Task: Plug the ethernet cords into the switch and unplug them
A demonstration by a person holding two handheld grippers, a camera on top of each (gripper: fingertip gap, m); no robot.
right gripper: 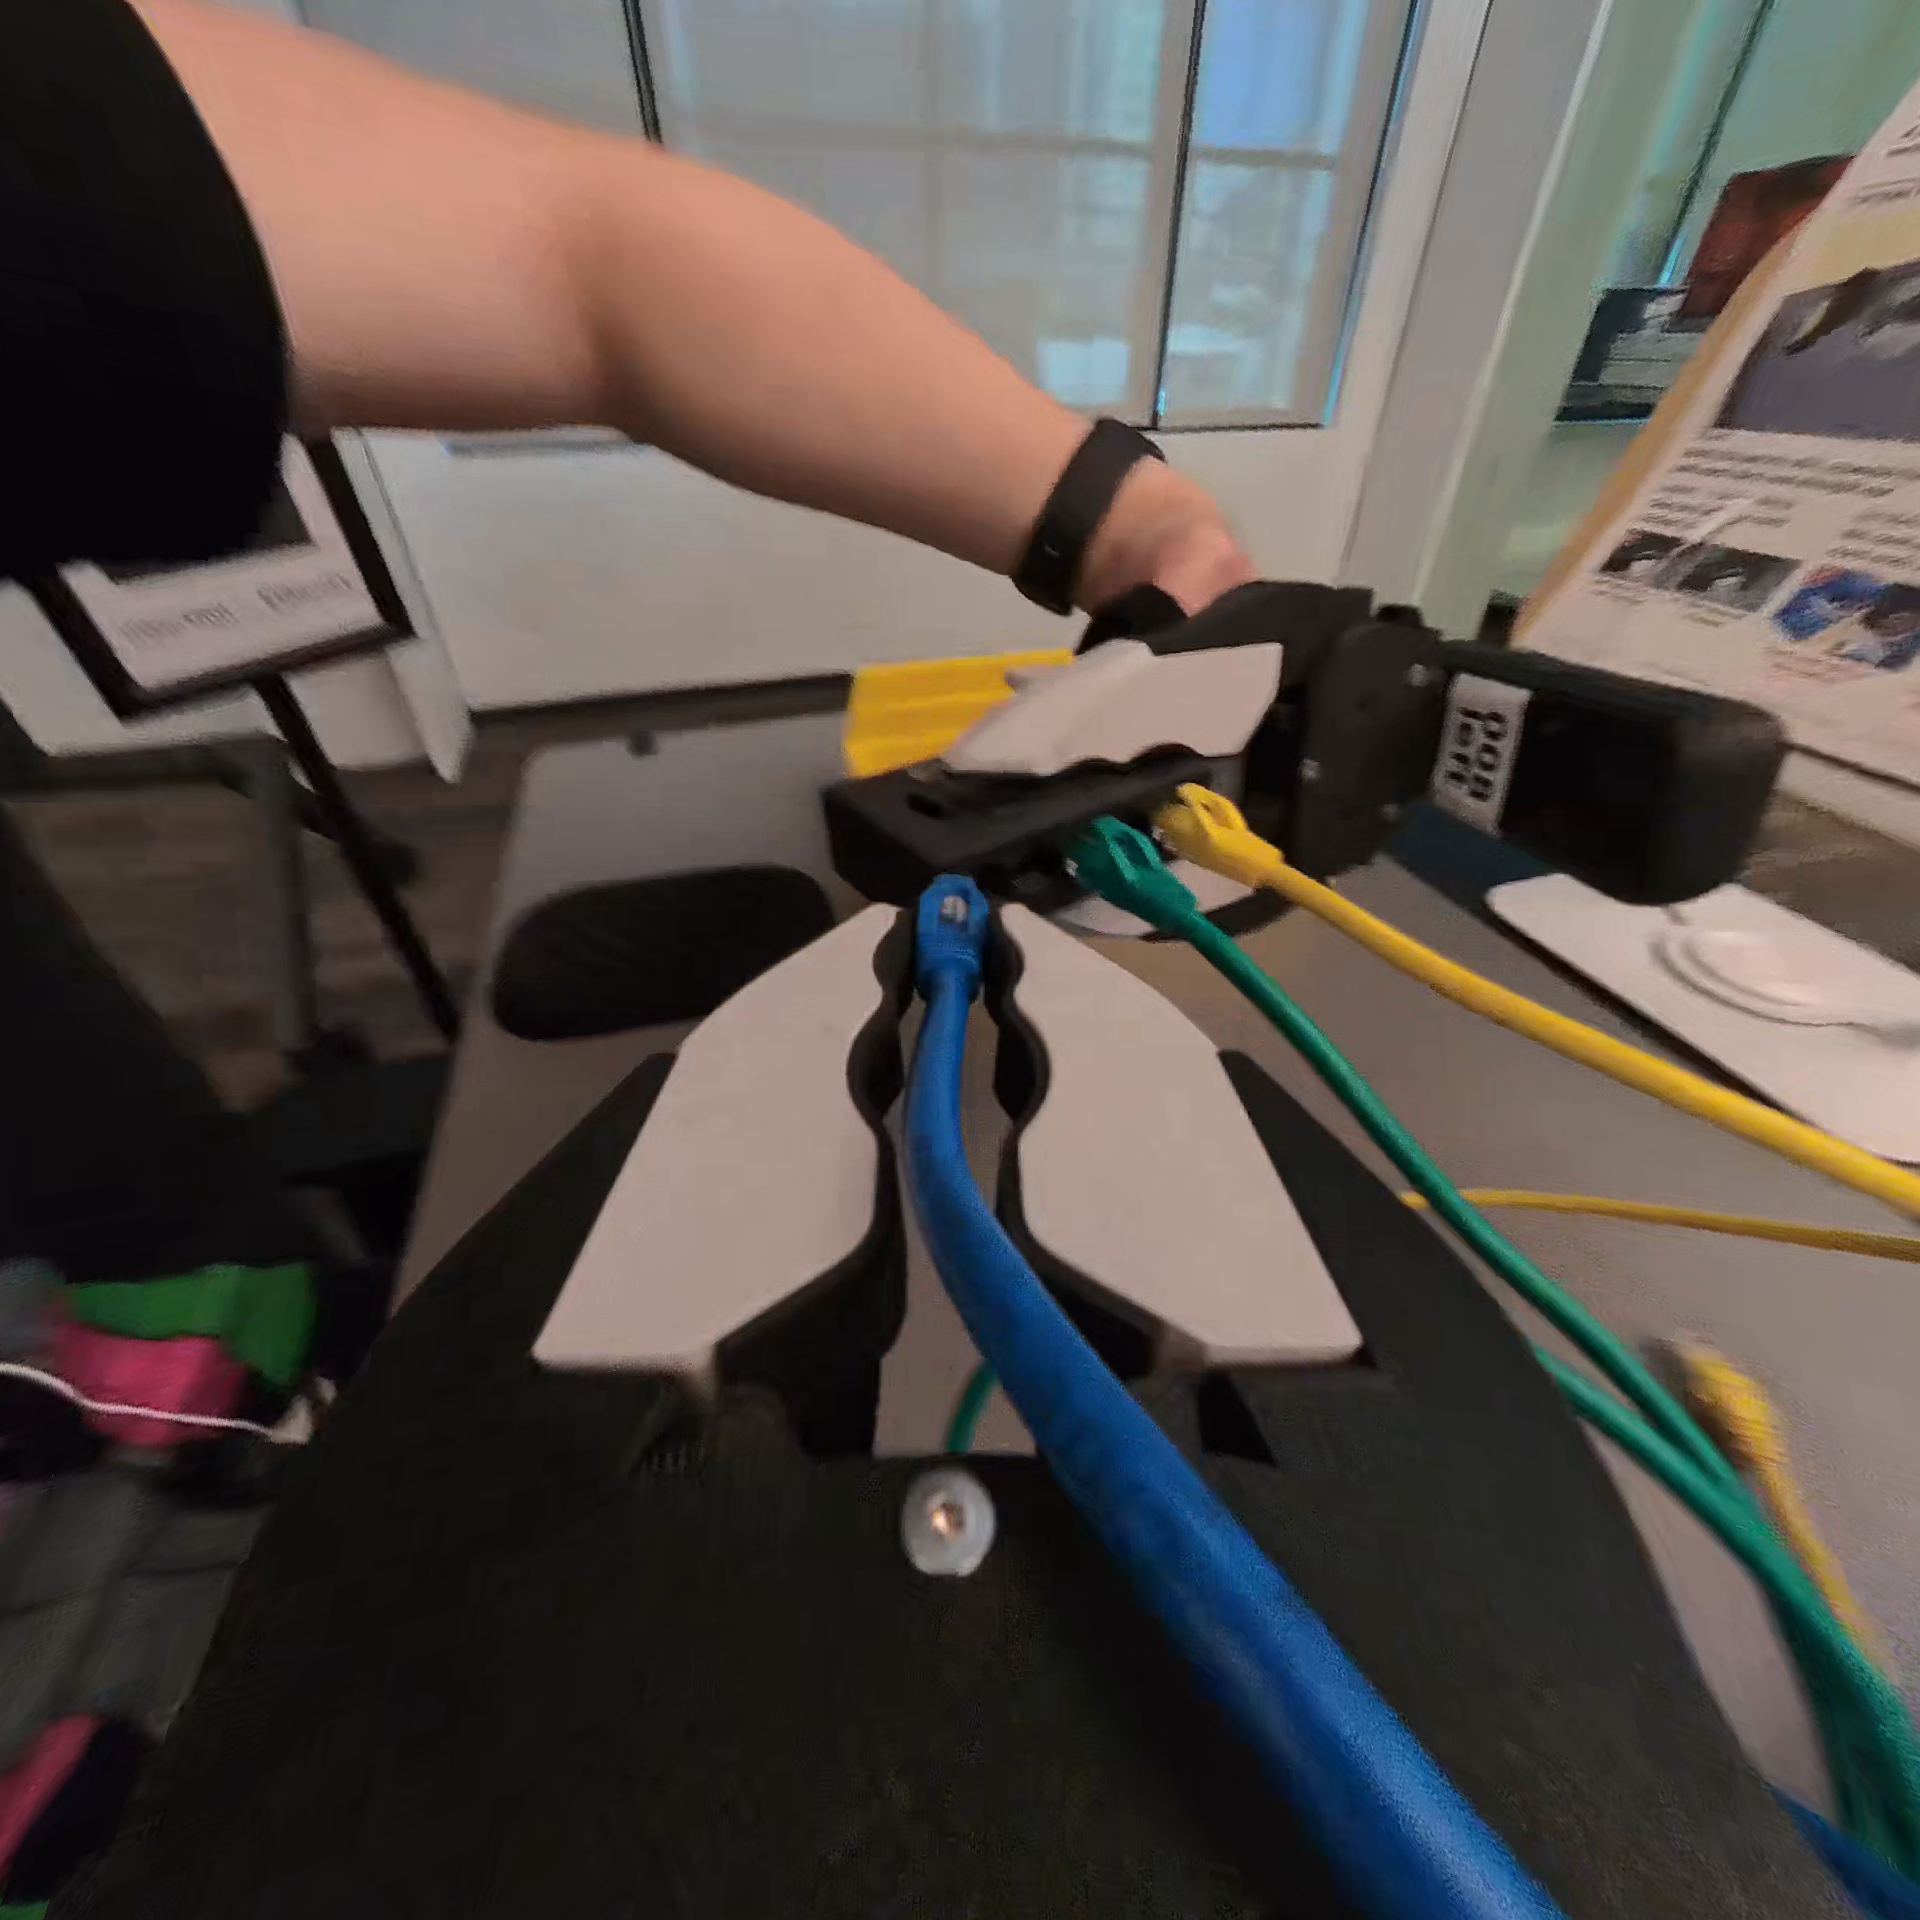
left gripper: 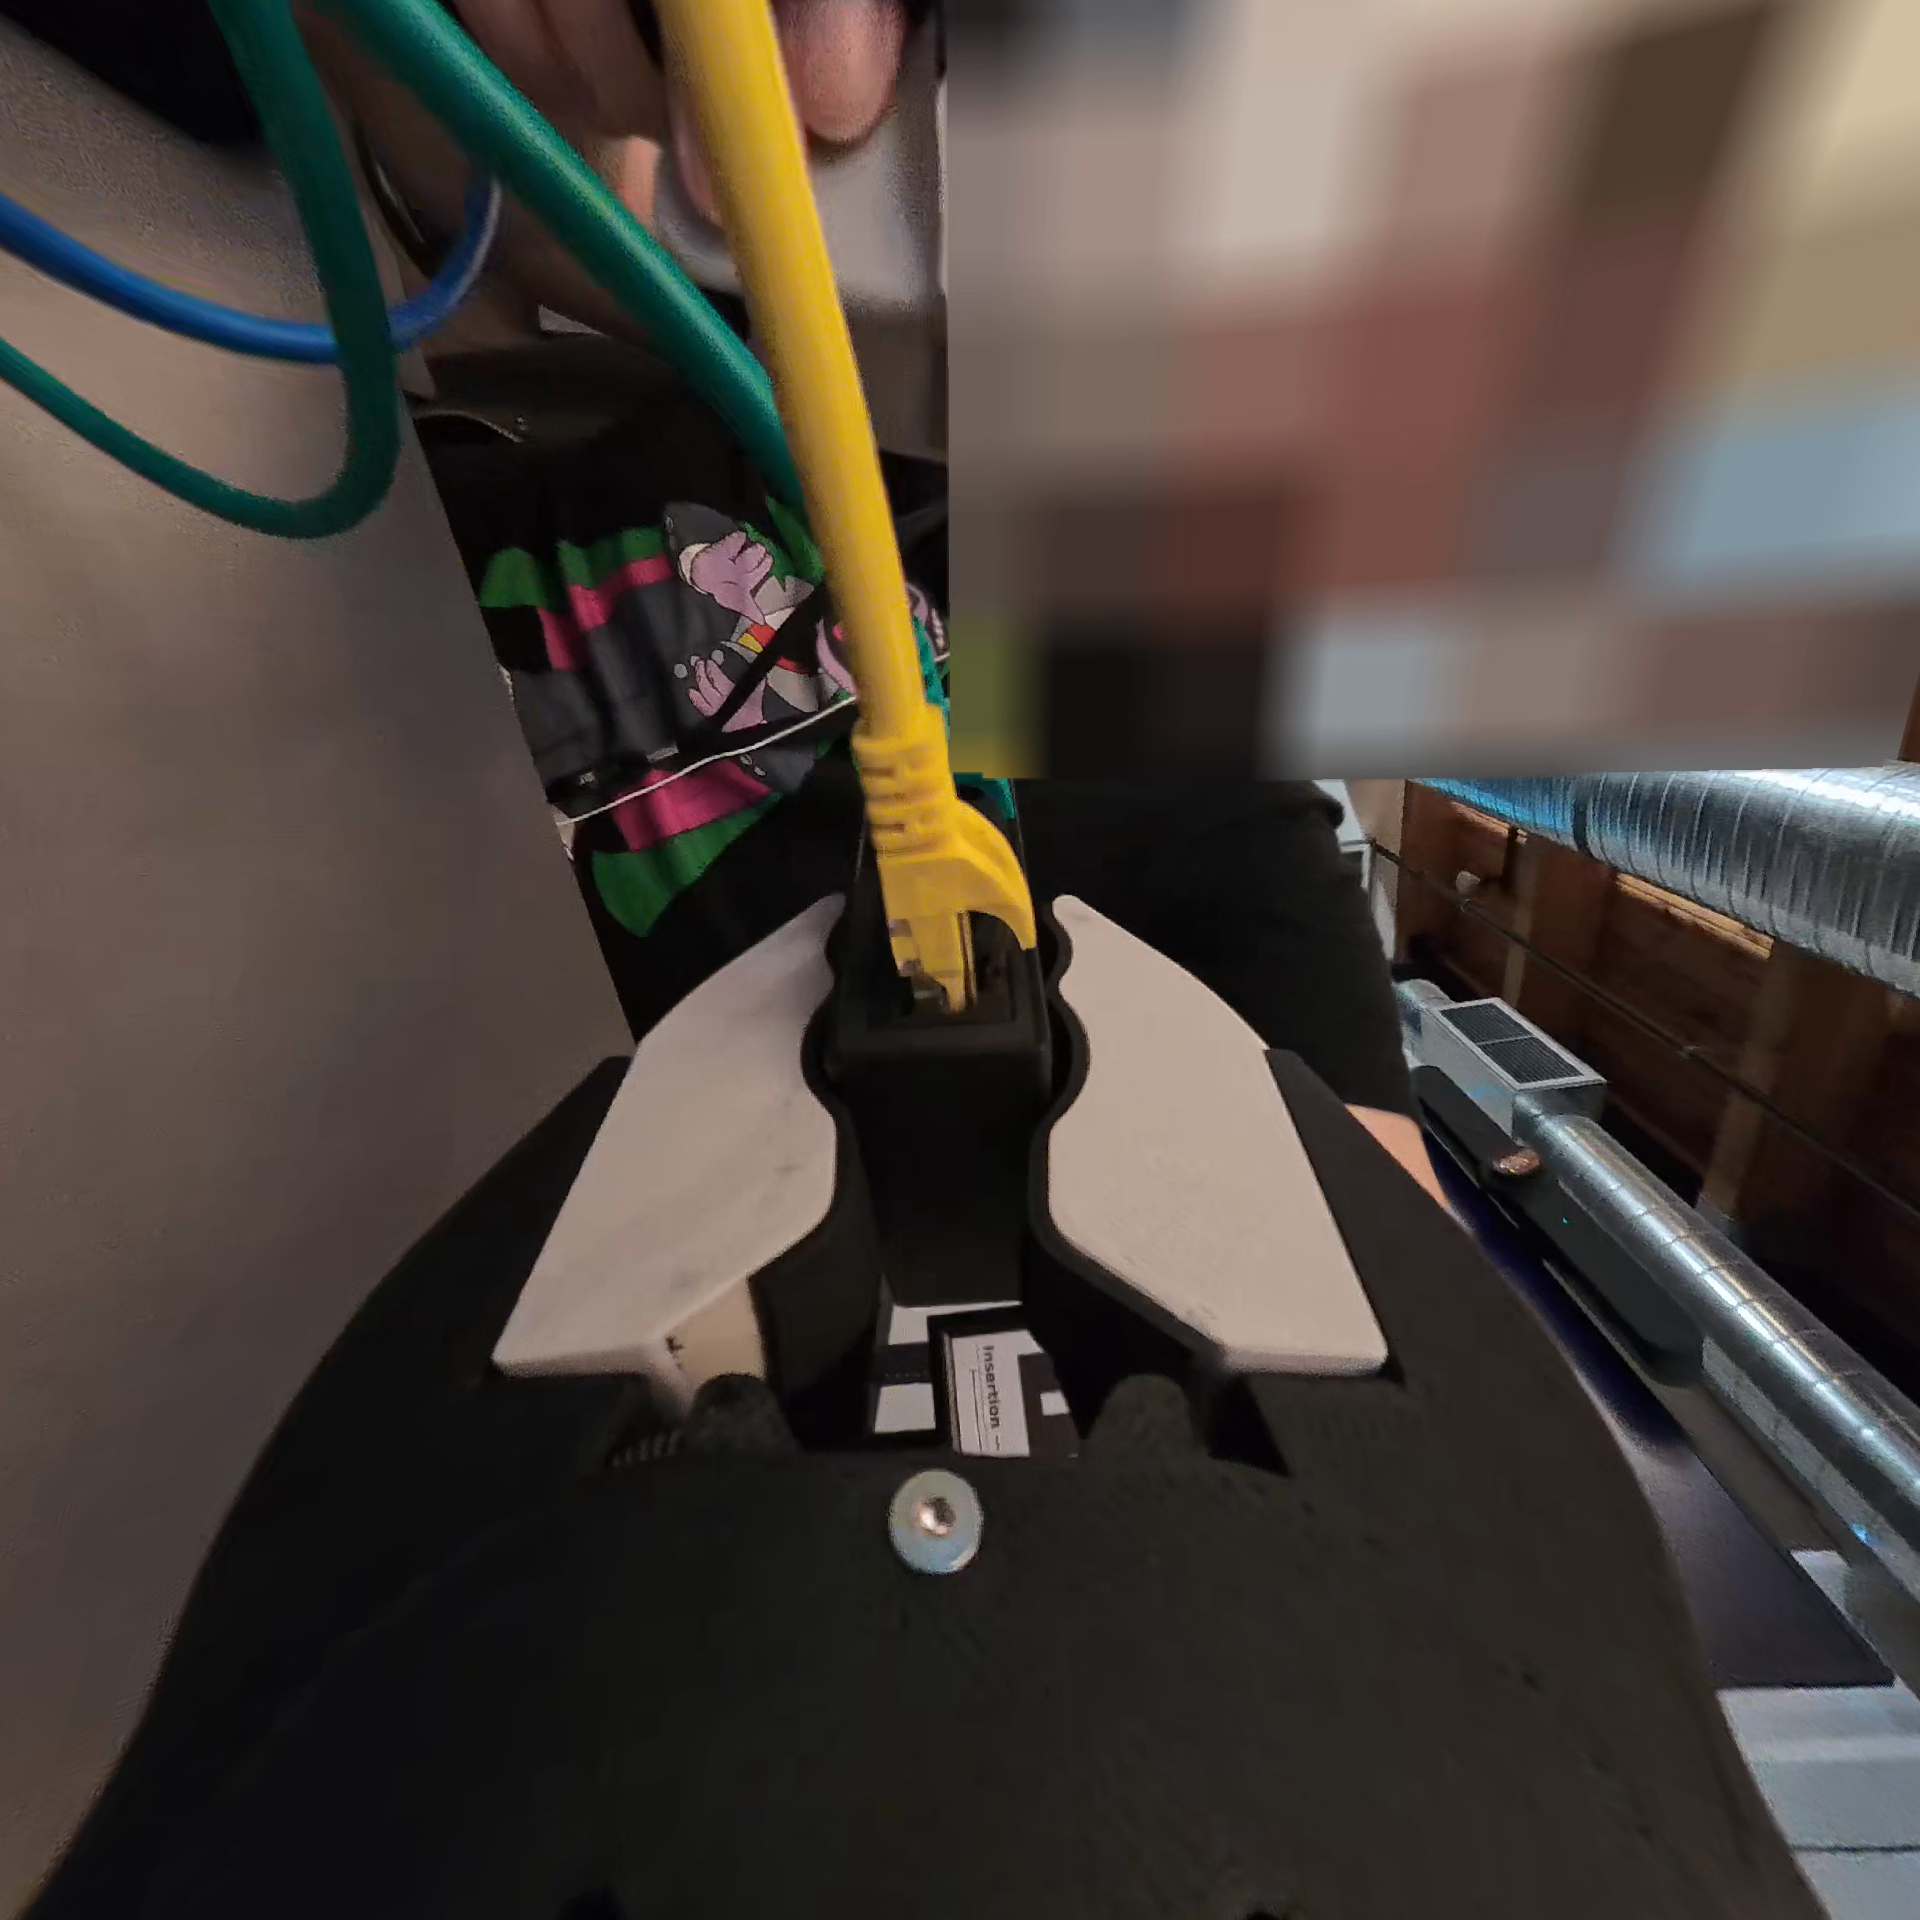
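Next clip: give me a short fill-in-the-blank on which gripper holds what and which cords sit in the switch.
1. The left gripper is clamped on the black ____.
2. The cord between the right gripper's jaws is ____.
3. Beside the yellow cord, the other cord plugged into the switch is ____.

Missing words: switch; blue; green

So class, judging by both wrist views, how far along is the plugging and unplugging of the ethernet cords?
Done: the yellow cord and green cord appear seated in the black switch, which the left gripper clamps. In hand: the right gripper is shut on the blue cord, its plug right at the switch; whether it is going in or coming out cannot be told. Left: the unplugging of at least yellow and green.
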